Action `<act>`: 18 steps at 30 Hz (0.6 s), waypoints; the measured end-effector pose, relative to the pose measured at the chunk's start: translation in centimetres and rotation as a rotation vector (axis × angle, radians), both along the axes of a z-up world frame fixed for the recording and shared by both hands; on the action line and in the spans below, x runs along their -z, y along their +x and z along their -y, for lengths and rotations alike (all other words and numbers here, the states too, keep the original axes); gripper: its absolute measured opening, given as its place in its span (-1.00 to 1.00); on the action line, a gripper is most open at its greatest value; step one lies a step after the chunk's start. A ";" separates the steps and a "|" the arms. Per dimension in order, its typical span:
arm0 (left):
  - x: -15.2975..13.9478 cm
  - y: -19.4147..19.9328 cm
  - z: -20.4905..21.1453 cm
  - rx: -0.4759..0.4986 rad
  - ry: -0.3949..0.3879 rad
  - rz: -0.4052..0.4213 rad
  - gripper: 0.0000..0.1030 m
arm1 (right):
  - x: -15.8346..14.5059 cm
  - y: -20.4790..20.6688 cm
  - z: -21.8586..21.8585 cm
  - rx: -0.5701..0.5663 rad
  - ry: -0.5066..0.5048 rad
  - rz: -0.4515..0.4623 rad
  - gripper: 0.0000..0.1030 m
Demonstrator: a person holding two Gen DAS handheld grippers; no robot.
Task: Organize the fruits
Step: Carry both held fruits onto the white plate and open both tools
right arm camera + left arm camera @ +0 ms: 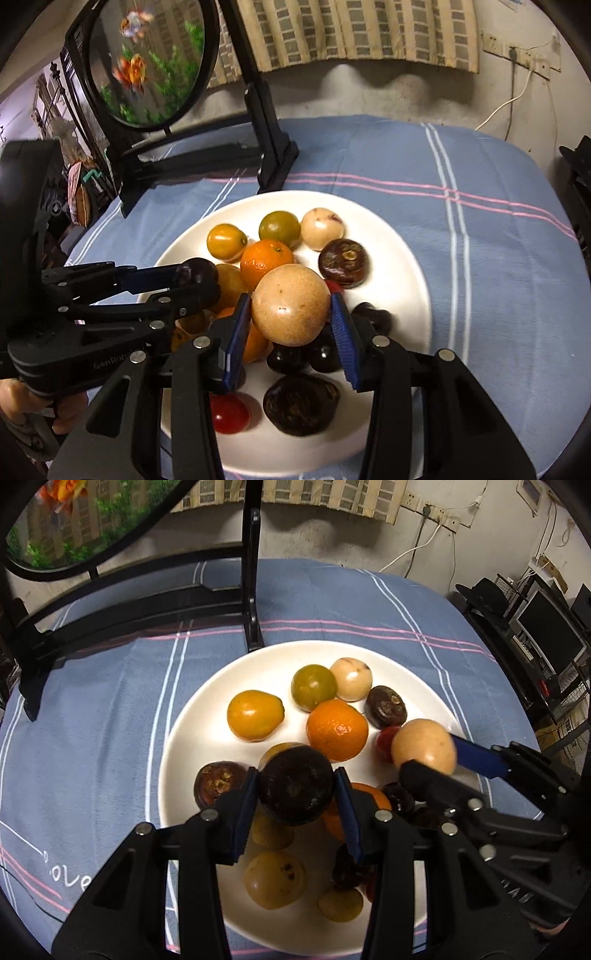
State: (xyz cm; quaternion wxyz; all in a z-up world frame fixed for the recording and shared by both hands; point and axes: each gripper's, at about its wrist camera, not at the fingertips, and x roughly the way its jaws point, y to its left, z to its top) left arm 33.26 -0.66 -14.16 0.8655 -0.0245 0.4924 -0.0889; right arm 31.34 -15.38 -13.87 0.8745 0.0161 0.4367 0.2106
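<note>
both grippers are loaded over the white plate (192,716): left gripper (295,790) pinches a dark round fruit (295,788), right gripper (290,312) squeezes a tan round fruit (291,304). they're close together, so a bump could knock one loose onto the pile and scatter it.

The blue tablecloth (110,709) bears white lettering reading roughly "ove".
</note>
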 end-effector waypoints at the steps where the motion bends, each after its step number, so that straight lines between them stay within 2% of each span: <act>1: 0.1 0.1 0.0 -0.003 0.003 0.006 -0.18 | 0.2 0.1 -0.1 -0.002 -0.001 -0.002 -0.15; 6: 0.5 0.8 -0.2 -0.003 -0.003 -0.001 -0.15 | 1.2 1.2 0.1 0.015 0.019 -0.035 -0.14; 9: 0.7 0.9 -0.4 -0.020 0.007 0.000 -0.04 | 1.2 1.2 0.1 0.015 0.021 -0.032 -0.12; 10: 0.7 0.9 -0.6 -0.027 0.005 -0.005 -0.02 | 1.2 1.2 0.1 0.017 0.020 -0.036 -0.08; 12: 0.7 0.8 -0.9 -0.040 0.006 -0.007 0.02 | 1.3 1.3 0.3 0.033 0.018 -0.049 0.22; 14: 0.6 0.8 -1.2 -0.053 0.004 -0.009 0.27 | 1.2 1.2 0.8 0.044 0.036 -0.050 0.23; 18: -0.3 0.0 -1.4 -0.061 0.012 0.012 0.28 | 0.1 0.7 0.8 0.041 0.035 -0.025 0.23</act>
